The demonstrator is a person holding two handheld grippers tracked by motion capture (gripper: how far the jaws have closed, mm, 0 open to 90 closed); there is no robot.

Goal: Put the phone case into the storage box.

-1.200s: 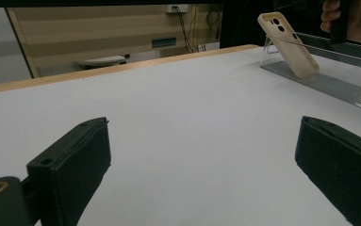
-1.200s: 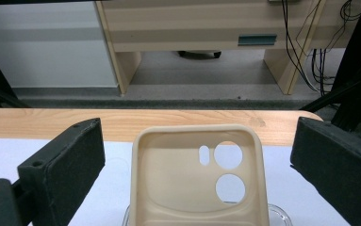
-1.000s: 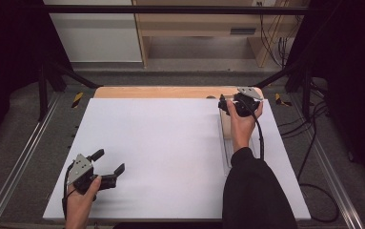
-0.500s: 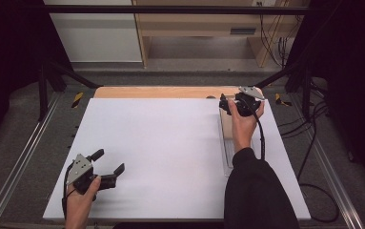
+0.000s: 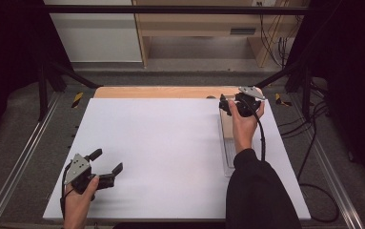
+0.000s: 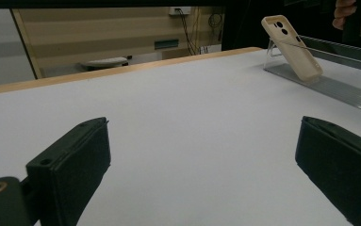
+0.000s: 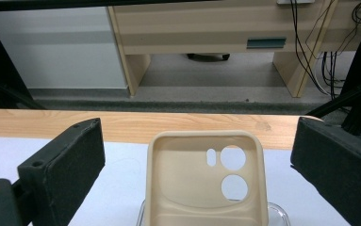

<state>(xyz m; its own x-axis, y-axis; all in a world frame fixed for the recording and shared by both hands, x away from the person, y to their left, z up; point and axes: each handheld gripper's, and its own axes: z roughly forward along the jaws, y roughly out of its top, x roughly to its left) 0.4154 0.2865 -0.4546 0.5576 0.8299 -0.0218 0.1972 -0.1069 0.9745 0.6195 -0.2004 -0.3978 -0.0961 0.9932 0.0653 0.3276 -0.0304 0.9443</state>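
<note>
A beige phone case [image 7: 205,181] with its camera cut-outs at the top leans on a clear plastic stand [image 5: 228,155] at the table's right side. My right gripper [image 7: 199,136] is open, one jaw on each side of the case's upper end and neither touching it. In the high view that right gripper [image 5: 225,104] is held near the far right of the white table top [image 5: 166,138], over the case [image 5: 226,125]. My left gripper [image 5: 107,161] is open near the front left, with nothing in it. From the left gripper [image 6: 201,134] the case [image 6: 292,47] shows far off on the stand [image 6: 331,85].
A wooden strip [image 5: 161,92] runs along the table's far edge. Metal rails [image 5: 23,157] flank the table. Cables [image 5: 313,143] lie on the floor at the right. Beyond the table stand a wooden desk [image 7: 206,28] and a white cabinet [image 7: 51,52].
</note>
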